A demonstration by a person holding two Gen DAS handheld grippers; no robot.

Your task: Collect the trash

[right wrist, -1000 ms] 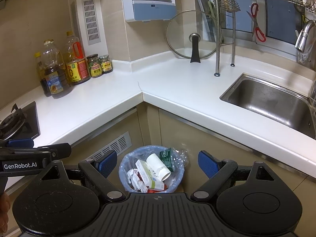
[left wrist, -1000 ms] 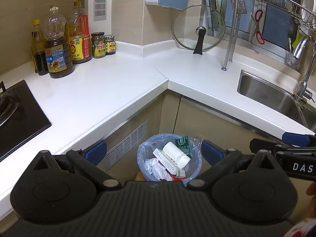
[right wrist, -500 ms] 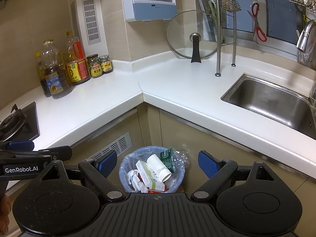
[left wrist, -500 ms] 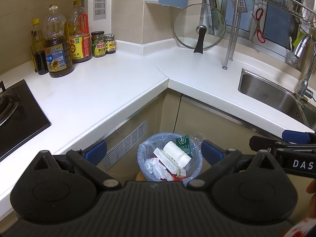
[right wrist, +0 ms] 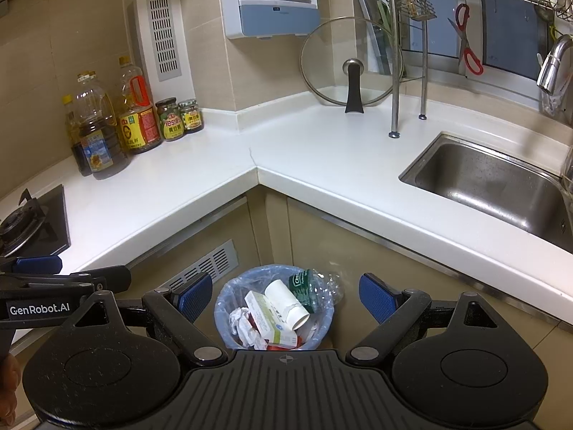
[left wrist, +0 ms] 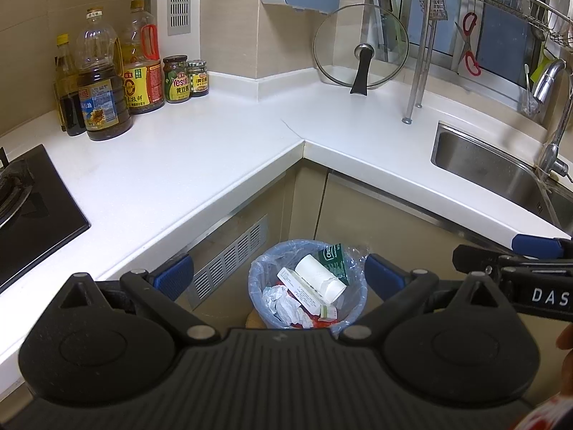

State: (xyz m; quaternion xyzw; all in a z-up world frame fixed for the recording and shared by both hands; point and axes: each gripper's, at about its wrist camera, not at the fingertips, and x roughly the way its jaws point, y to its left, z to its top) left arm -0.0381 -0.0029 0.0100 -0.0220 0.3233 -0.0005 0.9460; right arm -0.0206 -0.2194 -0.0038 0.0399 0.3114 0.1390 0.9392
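Two claws, left [left wrist: 278, 276] and right [right wrist: 285, 297], both spread above one lined bin [right wrist: 229, 295]; three bottles, two jars.

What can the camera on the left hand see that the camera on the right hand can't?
Only the left wrist view shows the left gripper head-on, with the right gripper poking in from the right edge. Only the right wrist view shows the right gripper head-on, with the left gripper poking in from the left, and the whole front of the wall dispenser. Both show the trash bin full of rubbish on the floor, the white counter, the sink, the glass lid and the oil bottles. Both pairs of fingers stand open and empty.
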